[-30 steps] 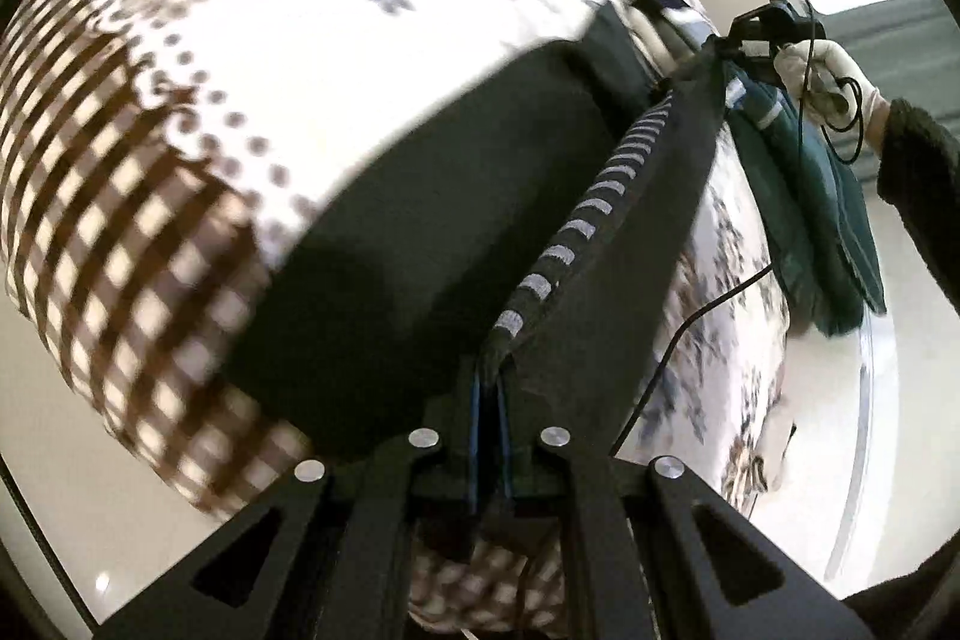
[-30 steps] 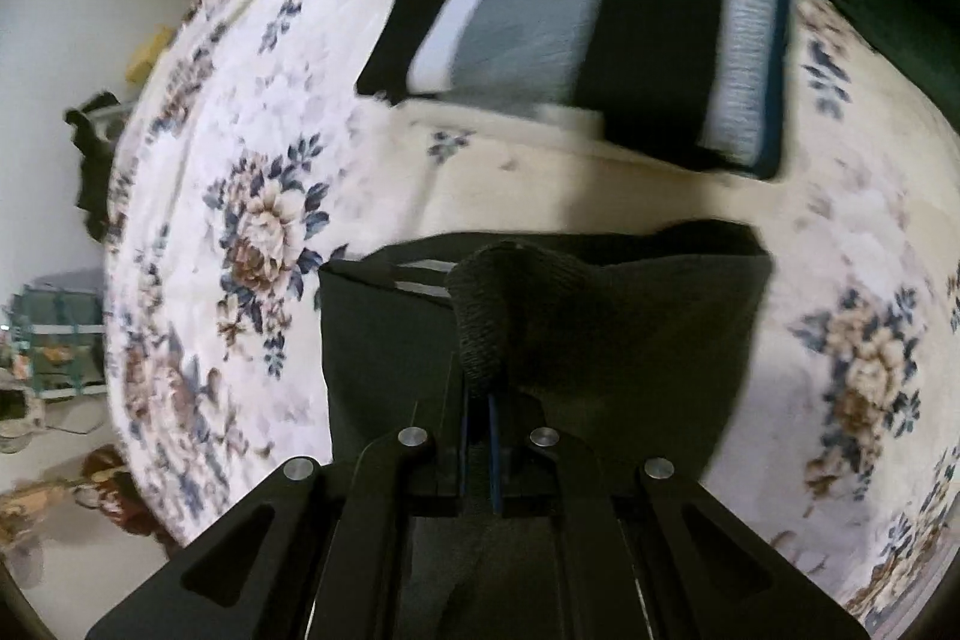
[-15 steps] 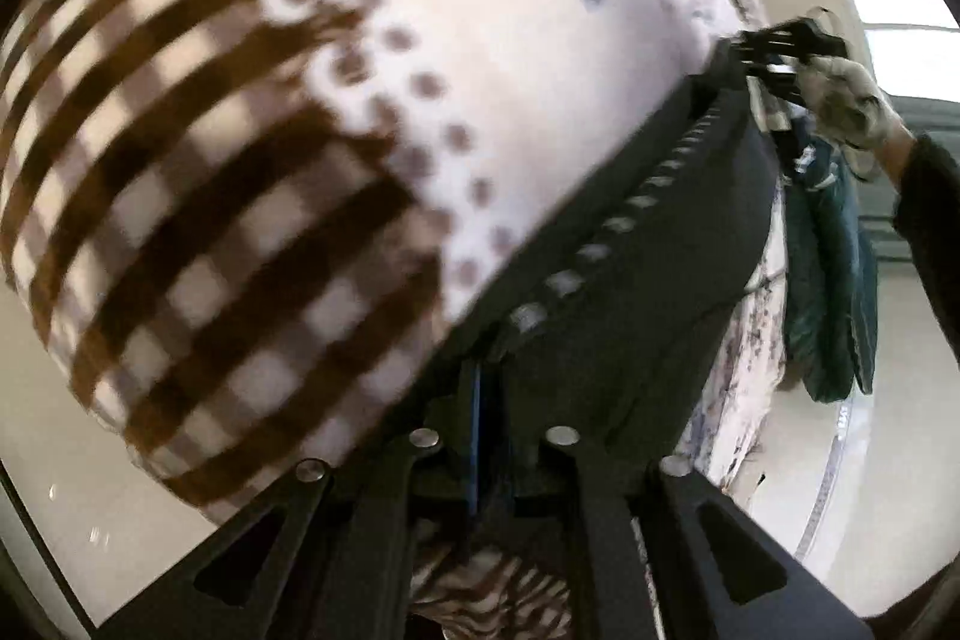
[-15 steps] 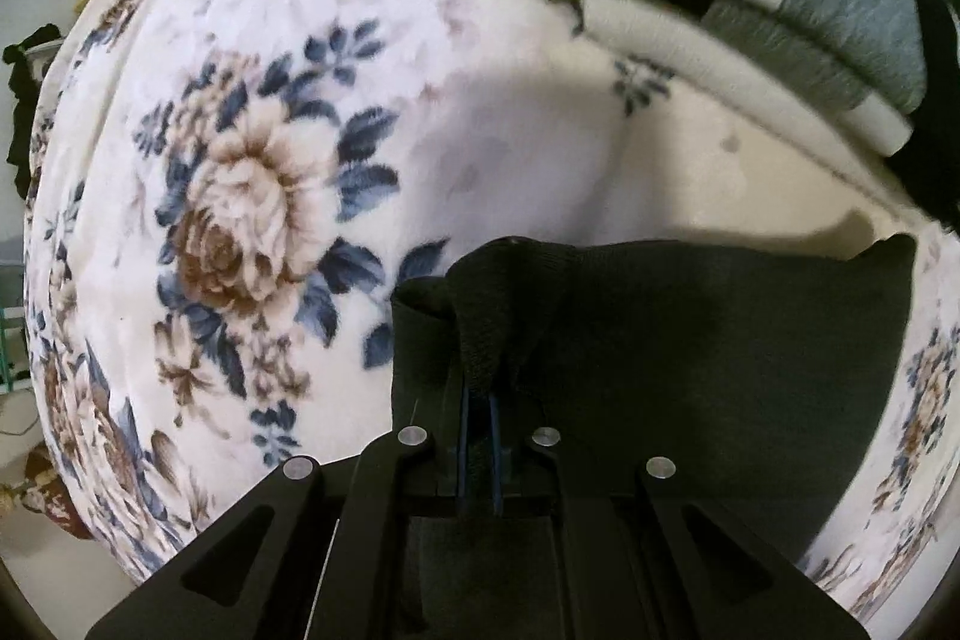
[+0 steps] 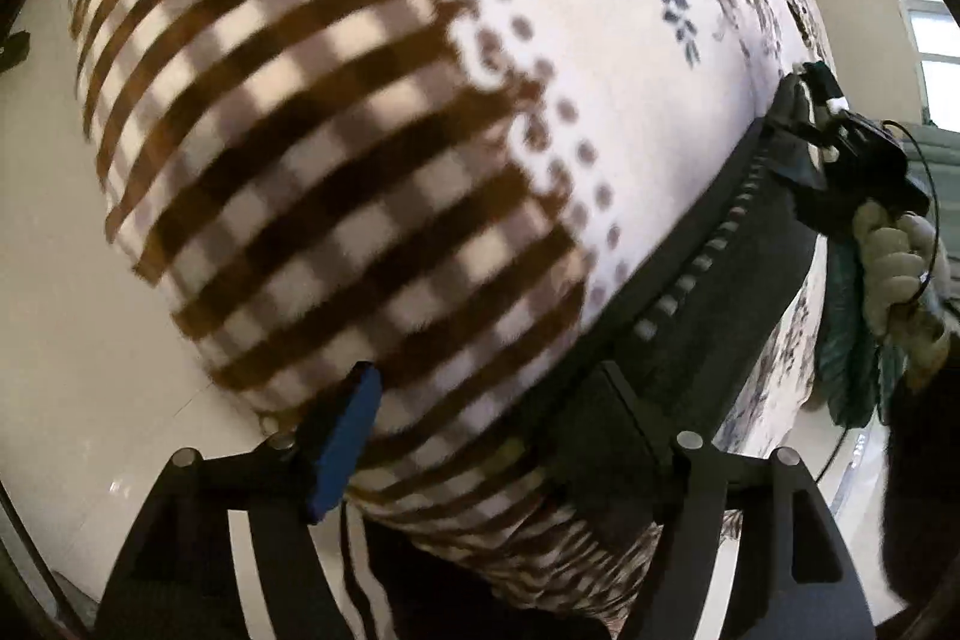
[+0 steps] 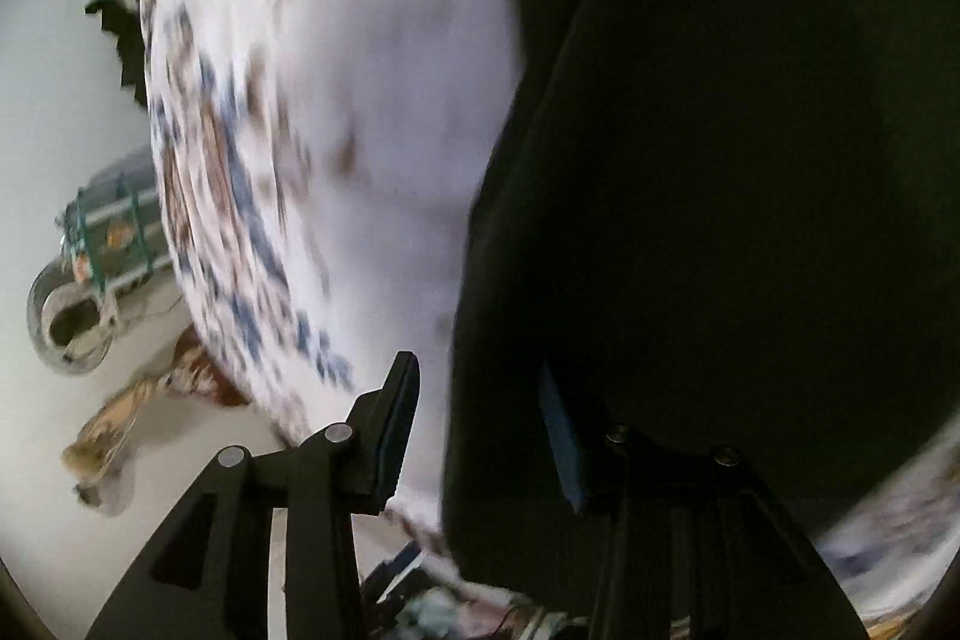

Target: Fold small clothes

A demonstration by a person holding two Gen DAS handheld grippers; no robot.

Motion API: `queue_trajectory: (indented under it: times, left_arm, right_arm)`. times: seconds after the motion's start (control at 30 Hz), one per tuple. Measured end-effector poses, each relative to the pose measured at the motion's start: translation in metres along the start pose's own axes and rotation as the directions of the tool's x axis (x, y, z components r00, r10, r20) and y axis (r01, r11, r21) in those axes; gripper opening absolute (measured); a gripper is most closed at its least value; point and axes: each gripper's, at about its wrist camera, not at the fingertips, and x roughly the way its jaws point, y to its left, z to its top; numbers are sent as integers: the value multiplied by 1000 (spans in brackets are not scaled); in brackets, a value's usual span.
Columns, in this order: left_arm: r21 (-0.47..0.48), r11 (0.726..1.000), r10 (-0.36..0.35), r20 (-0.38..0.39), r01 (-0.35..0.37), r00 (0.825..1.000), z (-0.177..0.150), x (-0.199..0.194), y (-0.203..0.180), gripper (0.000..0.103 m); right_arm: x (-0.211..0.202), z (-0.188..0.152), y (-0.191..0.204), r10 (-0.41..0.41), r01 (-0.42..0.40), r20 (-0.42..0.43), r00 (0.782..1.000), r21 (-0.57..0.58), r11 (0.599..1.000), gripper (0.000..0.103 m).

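While the flowery blanket (image 5: 630, 58) with its brown checked border fills most of the left view, the dark garment (image 6: 720, 160) lies on it and blocks nearly the whole right view. Both the left gripper (image 5: 480, 430) and right gripper (image 6: 480, 430) are spread wide — holding nothing. Teal folded clothes (image 5: 852, 352) sit beside the gloved hand (image 5: 900, 274).

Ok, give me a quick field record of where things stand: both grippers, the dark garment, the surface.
left gripper: open, holding nothing
right gripper: open, fingers either side of the garment's edge
dark garment: lying on the blanket, striped band visible
blanket: floral middle, brown check border
right hand: white glove, on the right gripper's handle
image quality: right wrist view motion-blurred
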Motion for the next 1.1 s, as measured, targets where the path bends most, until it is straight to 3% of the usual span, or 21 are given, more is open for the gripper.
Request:
queue_trajectory:
  times: [0.13,0.27,0.33,0.47,0.6,0.67,0.73,0.8,0.93,0.97,1.0,1.03,1.1]
  left_arm:
    - [83,996,20,17,-21,1000,12,2,-25,70]
    - [178,984,18,39,-25,999,13,6,-57,70]
    - [225,973,34,44,-43,998,10,14,-73,70]
    - [301,951,59,45,-69,997,0,27,-91,70]
    - [350,926,125,65,-140,990,-8,38,-99,70]
    - [399,893,192,78,-208,978,-10,48,-102,70]
    - [447,839,288,116,-309,951,-13,57,-106,70]
    - [486,750,425,164,-448,890,-11,66,-101,70]
    - [454,765,417,191,-456,889,-3,46,-87,72]
    - [453,732,457,227,-509,860,-4,40,-86,72]
    - [456,714,471,248,-531,847,-5,35,-82,70]
    - [447,724,465,246,-525,851,-3,29,-78,70]
    - [414,786,401,226,-460,888,0,21,-73,70]
  right_arm:
    - [35,-12,18,218,-218,-8,976,47,975,43]
    - [8,-42,3,251,-253,71,965,27,967,43]
    - [-14,-66,-25,231,-236,114,966,37,971,43]
    - [-48,-129,-100,77,-97,185,980,102,990,43]
    - [-37,-199,-166,0,-26,139,990,187,982,43]
    - [-16,-233,-192,-11,-14,103,995,235,972,43]
    - [5,-258,-205,-17,-5,80,997,257,966,43]
    - [24,-280,-213,-30,10,69,997,265,964,43]
    - [38,-308,-219,-54,27,99,994,259,966,43]
    - [38,-310,-219,-48,18,110,993,261,965,43]
    - [37,-315,-221,-45,13,115,992,262,965,43]
    - [37,-315,-222,-42,8,119,992,266,964,43]
    - [31,-318,-229,-31,-3,121,992,273,962,43]
